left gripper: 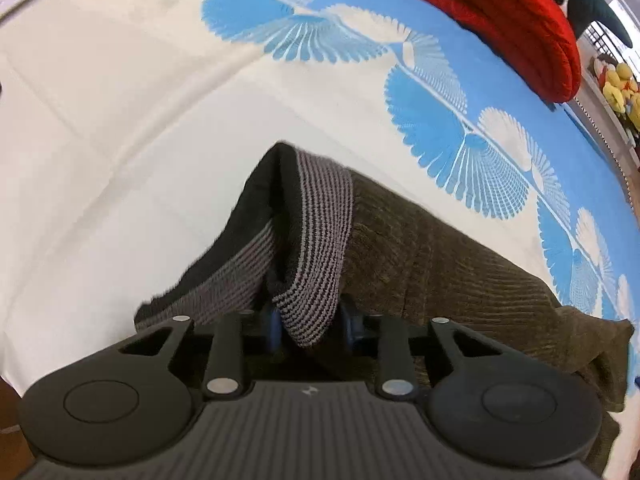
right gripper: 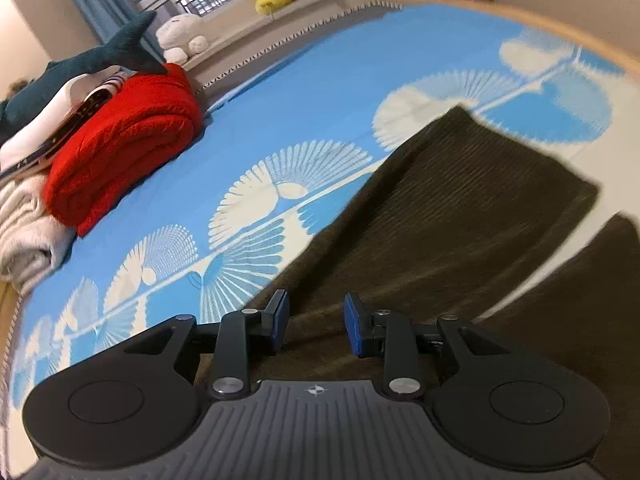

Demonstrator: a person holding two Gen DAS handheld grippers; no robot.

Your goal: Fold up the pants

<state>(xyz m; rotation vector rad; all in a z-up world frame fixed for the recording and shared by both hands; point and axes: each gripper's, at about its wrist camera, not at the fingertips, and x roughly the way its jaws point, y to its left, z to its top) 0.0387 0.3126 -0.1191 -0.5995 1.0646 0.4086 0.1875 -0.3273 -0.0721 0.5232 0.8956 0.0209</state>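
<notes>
Striped waistband [left gripper: 316, 248] of the pants [left gripper: 460, 264] sits between the blue pads of the left claw [left gripper: 310, 322], apparently grasped so this end can be carried over for a fold. Only the right view shows the right claw [right gripper: 316, 322] released above the legs, which lie spread on the bed [right gripper: 320, 80] ahead of it.

Bed [right gripper: 320, 80] with blue-and-white fan-print sheet, dark olive corduroy pants [right gripper: 460, 208] spread lower right, folded red blanket [right gripper: 128, 140] at left, cream blanket [right gripper: 24, 232] beside it
</notes>
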